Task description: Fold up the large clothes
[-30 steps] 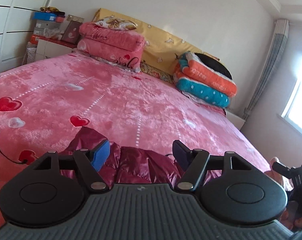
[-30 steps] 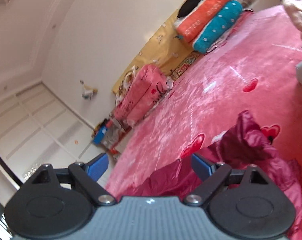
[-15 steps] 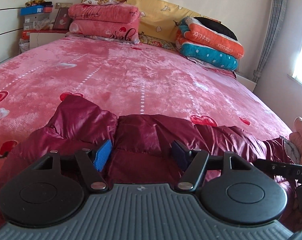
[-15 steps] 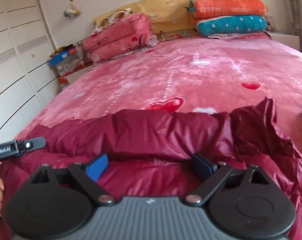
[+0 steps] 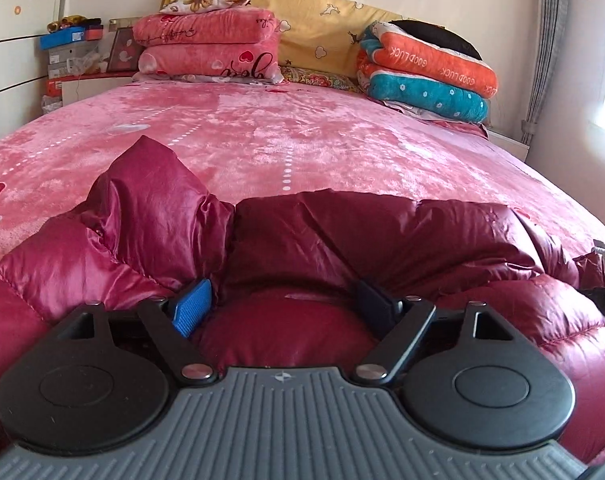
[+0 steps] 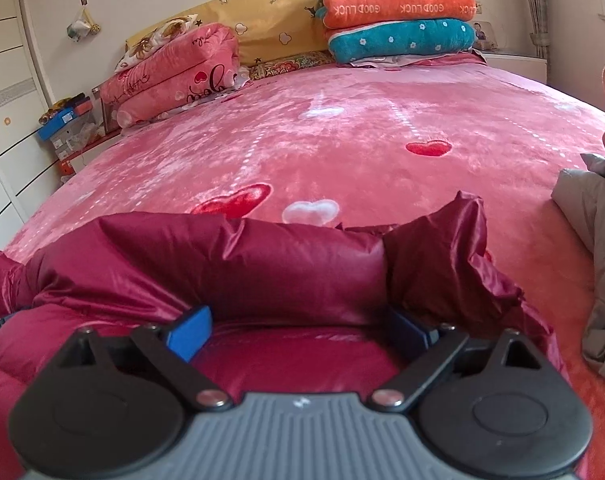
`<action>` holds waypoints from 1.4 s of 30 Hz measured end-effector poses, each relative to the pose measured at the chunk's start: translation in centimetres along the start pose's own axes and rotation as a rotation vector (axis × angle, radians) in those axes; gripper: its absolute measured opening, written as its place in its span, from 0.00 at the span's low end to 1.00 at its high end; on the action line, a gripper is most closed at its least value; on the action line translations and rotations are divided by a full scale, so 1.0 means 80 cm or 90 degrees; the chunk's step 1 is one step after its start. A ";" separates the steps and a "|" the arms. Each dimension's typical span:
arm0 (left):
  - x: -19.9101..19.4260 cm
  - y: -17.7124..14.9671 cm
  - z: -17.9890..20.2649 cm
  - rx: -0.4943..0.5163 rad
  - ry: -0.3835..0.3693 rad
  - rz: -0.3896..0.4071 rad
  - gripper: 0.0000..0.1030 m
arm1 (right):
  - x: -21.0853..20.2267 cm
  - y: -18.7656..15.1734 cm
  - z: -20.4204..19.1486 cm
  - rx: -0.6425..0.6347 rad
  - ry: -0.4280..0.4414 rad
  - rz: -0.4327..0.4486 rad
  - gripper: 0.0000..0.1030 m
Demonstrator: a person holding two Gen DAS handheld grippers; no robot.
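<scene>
A shiny dark red puffer jacket lies bunched on the near part of the pink bed; it also shows in the right wrist view. My left gripper is open, low over the jacket's left part, with padded fabric bulging between its fingers. A sleeve or corner stands up to its left. My right gripper is open over the jacket's right part, fabric between its fingers too. A pointed fold rises at its right.
The pink heart-print bedspread stretches to the yellow headboard. Folded pink blankets and orange and teal blankets are stacked there. A grey garment lies at the right. Wardrobe and boxes stand left.
Both grippers have levelled out and dropped low onto the jacket. The jacket now fills the near view and bulges between the open fingers of each gripper.
</scene>
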State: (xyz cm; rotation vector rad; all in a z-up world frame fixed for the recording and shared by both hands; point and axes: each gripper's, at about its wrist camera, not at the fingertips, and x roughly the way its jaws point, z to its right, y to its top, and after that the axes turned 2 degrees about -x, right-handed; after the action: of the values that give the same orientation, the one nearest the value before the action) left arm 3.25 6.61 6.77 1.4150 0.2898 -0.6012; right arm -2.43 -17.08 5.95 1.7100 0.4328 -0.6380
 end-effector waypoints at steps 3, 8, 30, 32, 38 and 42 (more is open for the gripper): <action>0.005 -0.004 -0.001 0.001 0.002 0.002 1.00 | 0.008 -0.003 -0.001 -0.006 -0.006 0.009 0.94; 0.016 -0.006 -0.003 0.000 0.005 -0.006 1.00 | 0.020 -0.007 -0.002 -0.016 -0.012 0.019 0.97; -0.088 0.031 0.104 0.025 -0.023 0.042 1.00 | -0.050 0.024 0.057 0.073 -0.034 0.048 0.99; -0.078 0.027 0.127 0.017 -0.030 0.018 1.00 | -0.044 0.018 0.067 0.077 -0.040 0.034 0.99; -0.038 0.006 0.162 0.031 0.004 -0.029 1.00 | -0.021 -0.001 0.096 0.118 -0.054 -0.012 0.99; -0.018 -0.003 0.154 0.028 0.014 -0.022 1.00 | -0.018 -0.005 0.099 0.134 -0.051 -0.012 0.99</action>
State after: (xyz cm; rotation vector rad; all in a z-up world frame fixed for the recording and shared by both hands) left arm -0.02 -5.14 9.21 1.4622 0.3202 -0.6234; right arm -5.29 -24.64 5.35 1.8729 0.3339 -0.7857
